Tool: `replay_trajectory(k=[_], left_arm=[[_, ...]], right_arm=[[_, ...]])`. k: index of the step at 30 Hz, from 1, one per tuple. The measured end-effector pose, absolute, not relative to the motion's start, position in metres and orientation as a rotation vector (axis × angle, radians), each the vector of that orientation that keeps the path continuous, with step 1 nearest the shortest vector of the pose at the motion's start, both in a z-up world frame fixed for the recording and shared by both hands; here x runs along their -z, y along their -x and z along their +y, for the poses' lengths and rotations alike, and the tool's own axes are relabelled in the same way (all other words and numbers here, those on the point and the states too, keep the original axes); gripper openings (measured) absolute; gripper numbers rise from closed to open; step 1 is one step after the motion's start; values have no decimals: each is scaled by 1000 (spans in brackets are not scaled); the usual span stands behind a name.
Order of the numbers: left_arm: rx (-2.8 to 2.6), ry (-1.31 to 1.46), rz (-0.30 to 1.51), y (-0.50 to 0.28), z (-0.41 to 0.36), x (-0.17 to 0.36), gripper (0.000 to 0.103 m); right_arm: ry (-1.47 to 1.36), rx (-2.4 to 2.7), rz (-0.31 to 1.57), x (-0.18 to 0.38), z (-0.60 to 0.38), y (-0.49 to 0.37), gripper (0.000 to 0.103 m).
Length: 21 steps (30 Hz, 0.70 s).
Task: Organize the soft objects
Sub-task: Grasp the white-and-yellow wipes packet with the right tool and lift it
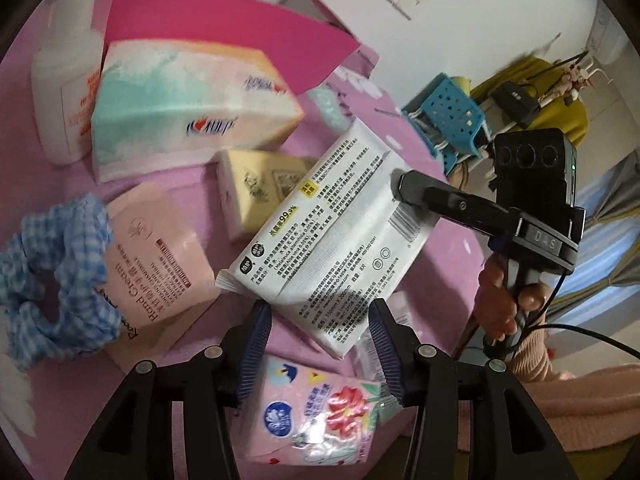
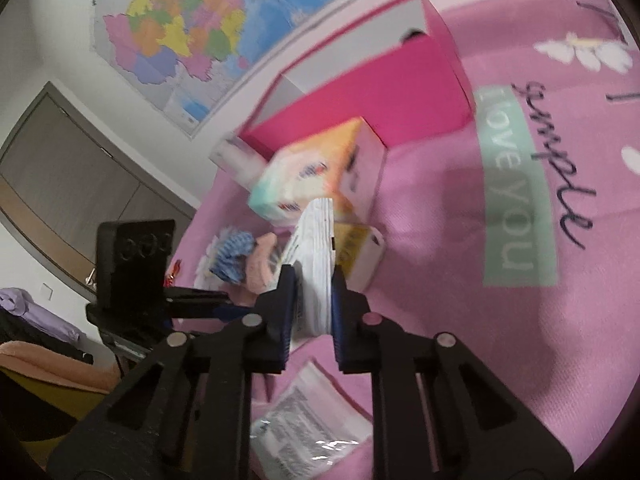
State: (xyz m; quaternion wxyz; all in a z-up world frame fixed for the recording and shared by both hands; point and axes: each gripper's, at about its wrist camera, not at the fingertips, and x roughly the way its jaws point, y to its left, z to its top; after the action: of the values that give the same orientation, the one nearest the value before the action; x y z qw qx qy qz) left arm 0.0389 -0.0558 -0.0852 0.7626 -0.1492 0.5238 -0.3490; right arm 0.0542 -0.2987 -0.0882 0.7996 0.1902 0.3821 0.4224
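Nearest the left wrist camera we find the left gripper, its jaws partly apart and empty, hovering over a pink floral tissue pack on the pink bedspread. We note the white wipes pack lifted by one end, with the right gripper clamped nearly closed on it; the right wrist view shows the pack squeezed between both blue pads. We see the magenta box standing open beyond the pile and, as far as its interior shows, holding nothing yet. Outside it remain the pastel tissue pack, the yellow tissue packet, the blue gingham scrunchie, the hand cream box and the white bottle. Another clear-wrapped pack lies under the right gripper. We judge the sorting barely begun: one soft item is in hand, none is visibly stowed, and at least five await placement.
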Motion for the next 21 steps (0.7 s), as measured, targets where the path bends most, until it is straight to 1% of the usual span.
replay_trajectory(k=[1, 2, 3, 5, 7, 8, 11, 14, 18, 19, 20, 21], left_arm=[[760, 336, 1123, -39, -54, 81, 50], [767, 346, 1111, -40, -52, 79, 43], [796, 369, 1094, -41, -50, 73, 42], [800, 367, 1035, -45, -48, 56, 42], [797, 351, 995, -49, -46, 44, 42], [798, 347, 976, -53, -44, 37, 42], [785, 319, 943, -55, -38, 30, 42], [789, 326, 966, -58, -33, 39, 43], [782, 295, 1041, -63, -37, 62, 43], [782, 287, 1053, -63, -40, 66, 43], [779, 281, 1064, -64, -43, 70, 43], [782, 276, 1072, -65, -47, 73, 43]], right_arm=[[-414, -918, 802, 83, -298, -53, 15], [-418, -927, 787, 77, -297, -52, 13], [-409, -931, 773, 71, -293, -52, 12], [-388, -935, 744, 59, -286, -52, 9], [-401, -955, 718, 49, -279, -59, 8], [-397, -952, 705, 44, -276, -62, 6], [-409, -955, 680, 33, -273, -70, 5], [-423, -934, 664, 31, -276, -76, 2], [-462, -869, 701, 48, -292, -90, 2], [-471, -841, 710, 52, -297, -91, 3], [-477, -806, 719, 56, -302, -92, 7], [-486, -772, 733, 63, -307, -93, 8]])
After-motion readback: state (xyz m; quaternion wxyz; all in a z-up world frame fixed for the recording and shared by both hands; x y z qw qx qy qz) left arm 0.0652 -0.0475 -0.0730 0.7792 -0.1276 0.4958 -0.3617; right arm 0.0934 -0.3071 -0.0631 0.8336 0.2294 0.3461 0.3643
